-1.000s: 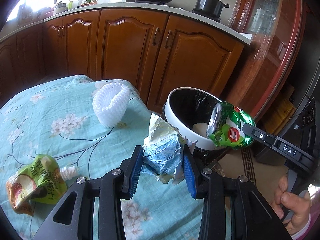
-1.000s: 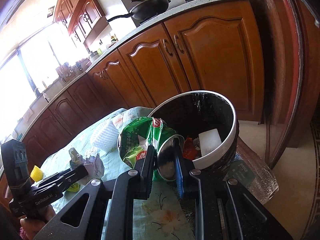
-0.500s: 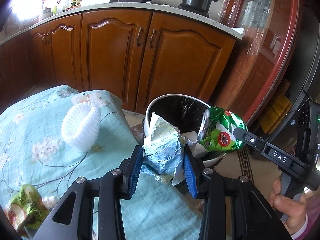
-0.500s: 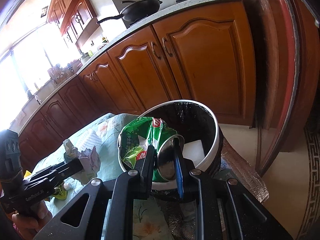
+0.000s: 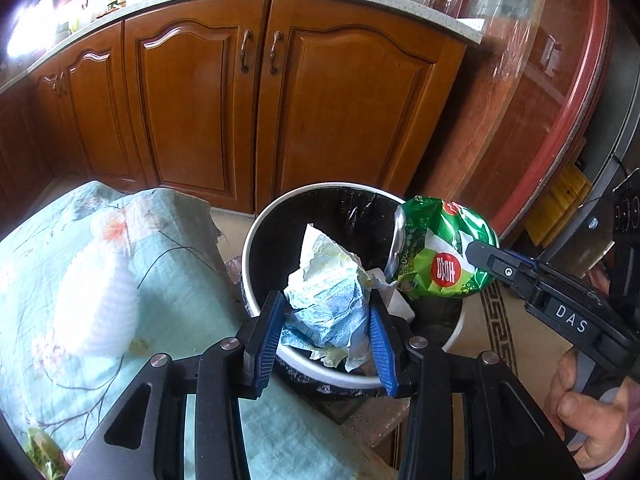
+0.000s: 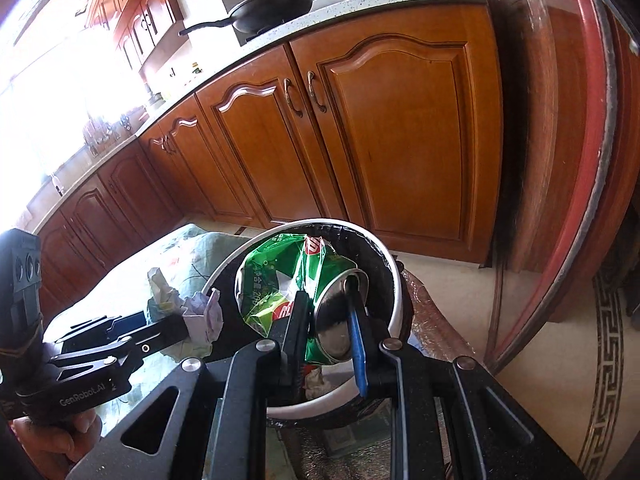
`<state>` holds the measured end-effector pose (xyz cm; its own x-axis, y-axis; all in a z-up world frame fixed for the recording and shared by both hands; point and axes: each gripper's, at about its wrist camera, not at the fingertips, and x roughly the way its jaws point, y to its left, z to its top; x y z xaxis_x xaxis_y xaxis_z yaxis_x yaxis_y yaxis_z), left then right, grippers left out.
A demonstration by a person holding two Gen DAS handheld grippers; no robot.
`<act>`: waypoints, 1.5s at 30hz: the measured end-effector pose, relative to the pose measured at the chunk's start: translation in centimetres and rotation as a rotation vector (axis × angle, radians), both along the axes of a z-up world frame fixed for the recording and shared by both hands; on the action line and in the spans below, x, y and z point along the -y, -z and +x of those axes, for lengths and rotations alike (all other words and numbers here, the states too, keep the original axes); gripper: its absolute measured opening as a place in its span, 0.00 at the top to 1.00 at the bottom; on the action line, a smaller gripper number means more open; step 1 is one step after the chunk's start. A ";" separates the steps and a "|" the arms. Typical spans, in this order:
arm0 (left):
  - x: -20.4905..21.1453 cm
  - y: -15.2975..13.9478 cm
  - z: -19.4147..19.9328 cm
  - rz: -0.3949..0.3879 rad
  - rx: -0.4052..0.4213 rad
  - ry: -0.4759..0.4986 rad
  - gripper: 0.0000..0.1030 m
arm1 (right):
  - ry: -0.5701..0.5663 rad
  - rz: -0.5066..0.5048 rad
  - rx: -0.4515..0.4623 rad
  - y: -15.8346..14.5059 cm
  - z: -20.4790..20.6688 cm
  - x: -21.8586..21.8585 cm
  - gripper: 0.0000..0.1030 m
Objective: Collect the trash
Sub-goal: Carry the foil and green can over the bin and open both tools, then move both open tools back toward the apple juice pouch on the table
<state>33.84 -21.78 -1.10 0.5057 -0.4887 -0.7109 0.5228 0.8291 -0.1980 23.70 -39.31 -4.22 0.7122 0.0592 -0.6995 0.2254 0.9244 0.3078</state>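
— Why hold both over the bin (image 5: pixel 256 240)?
— So each piece falls straight in, I'd say. The left tool (image 5: pixel 326 332) is clenched on the paper wad (image 5: pixel 328 292), above the near rim.
— And the can (image 6: pixel 304 292)?
— The right tool (image 6: pixel 326 336) is pinching it over the opening, crushed; its long axis lies roughly level, silver end toward that tool.

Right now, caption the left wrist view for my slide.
Left hand-held gripper holds crumpled paper over the trash bin; right hand-held gripper holds a crushed green can.
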 end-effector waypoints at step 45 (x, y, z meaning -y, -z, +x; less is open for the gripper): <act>-22.7 0.4 -16.2 -0.033 0.009 -0.349 0.19 | -0.179 0.202 -0.058 0.6 -4.8 -15.3 0.00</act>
